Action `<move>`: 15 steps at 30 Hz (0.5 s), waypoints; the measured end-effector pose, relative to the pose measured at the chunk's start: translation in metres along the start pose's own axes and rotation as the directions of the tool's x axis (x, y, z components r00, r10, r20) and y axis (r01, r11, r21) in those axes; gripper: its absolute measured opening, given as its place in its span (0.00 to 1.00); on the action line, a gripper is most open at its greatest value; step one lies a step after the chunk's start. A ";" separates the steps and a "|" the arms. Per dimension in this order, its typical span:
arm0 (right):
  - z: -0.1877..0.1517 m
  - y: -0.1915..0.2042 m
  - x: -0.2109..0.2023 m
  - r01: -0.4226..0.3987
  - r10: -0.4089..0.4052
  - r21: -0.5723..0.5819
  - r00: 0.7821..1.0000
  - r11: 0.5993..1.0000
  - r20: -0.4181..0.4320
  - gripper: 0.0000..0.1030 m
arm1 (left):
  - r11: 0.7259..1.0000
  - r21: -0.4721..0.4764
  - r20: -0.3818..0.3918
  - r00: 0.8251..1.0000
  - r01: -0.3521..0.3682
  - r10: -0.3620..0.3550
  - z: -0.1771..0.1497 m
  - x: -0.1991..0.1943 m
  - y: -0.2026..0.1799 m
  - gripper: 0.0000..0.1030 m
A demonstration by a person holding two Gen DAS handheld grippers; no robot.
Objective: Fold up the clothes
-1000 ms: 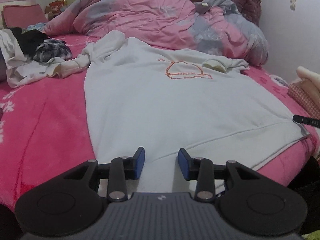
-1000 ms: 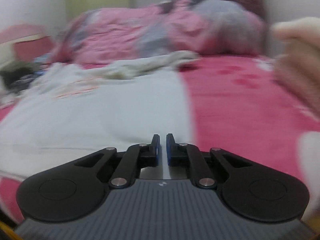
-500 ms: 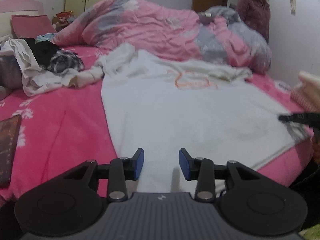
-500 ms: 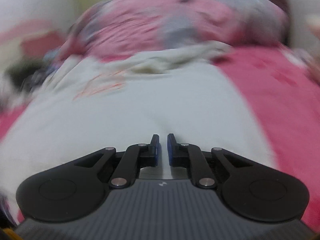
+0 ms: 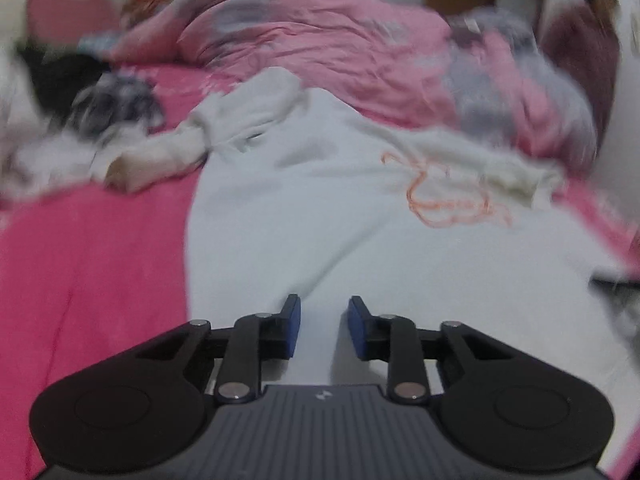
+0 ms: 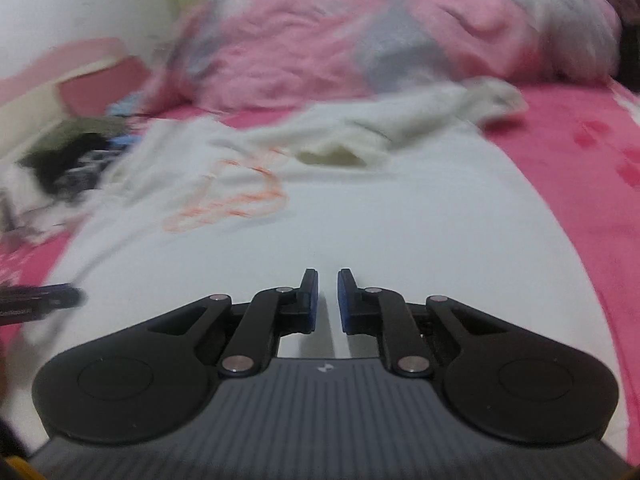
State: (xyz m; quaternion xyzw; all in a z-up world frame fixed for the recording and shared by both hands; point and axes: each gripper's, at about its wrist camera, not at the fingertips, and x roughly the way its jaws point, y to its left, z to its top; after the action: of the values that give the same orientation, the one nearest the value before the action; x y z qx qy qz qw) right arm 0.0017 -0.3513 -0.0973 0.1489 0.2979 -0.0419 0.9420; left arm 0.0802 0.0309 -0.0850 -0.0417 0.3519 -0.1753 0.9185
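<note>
The white sweatshirt with an orange print lies flat on the pink bed, now bunched near the hem. The left gripper has just narrowed but stays apart and empty; the right gripper is almost closed, holding nothing.

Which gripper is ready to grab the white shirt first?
Probably the left gripper: its jaws have just been closing but are still apart over the white shirt. The right gripper is shut, holding nothing.
</note>
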 end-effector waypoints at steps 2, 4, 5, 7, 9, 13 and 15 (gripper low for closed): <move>-0.002 -0.022 -0.012 0.057 -0.057 0.035 0.998 0.998 0.010 0.05 | 1.000 0.014 0.005 1.000 -0.025 0.025 -0.004 -0.010 0.008 0.22; -0.002 -0.042 -0.026 0.125 -0.127 0.059 0.992 0.990 0.017 0.05 | 0.998 0.048 0.004 0.999 -0.051 0.051 -0.005 -0.018 0.009 0.27; 0.001 -0.049 -0.033 0.158 -0.159 0.069 0.987 0.985 0.015 0.05 | 0.997 0.056 -0.001 0.999 -0.048 0.048 -0.003 -0.021 0.007 0.33; 0.009 -0.050 -0.038 0.161 -0.163 0.066 0.986 0.985 0.021 0.10 | 0.998 0.067 -0.004 1.000 0.014 -0.014 0.008 -0.025 0.001 0.36; 0.018 -0.043 -0.038 0.130 -0.131 0.047 0.991 0.990 0.031 0.11 | 0.994 0.072 -0.011 0.996 0.084 -0.083 0.023 -0.018 -0.009 0.38; 0.037 -0.005 0.001 -0.040 0.040 -0.021 0.999 0.999 -0.007 0.10 | 0.988 0.072 -0.050 0.989 0.140 -0.137 0.048 0.017 -0.023 0.38; 0.040 0.002 0.023 -0.062 0.060 -0.041 0.997 0.997 -0.045 0.09 | 0.992 0.066 -0.056 0.993 0.106 -0.102 0.051 0.029 -0.019 0.37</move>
State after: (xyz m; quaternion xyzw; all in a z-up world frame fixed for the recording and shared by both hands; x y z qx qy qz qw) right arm 0.0429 -0.3616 -0.0794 0.1388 0.3147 -0.0036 0.9390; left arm 0.1283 0.0009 -0.0617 -0.0238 0.3669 -0.2359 0.8995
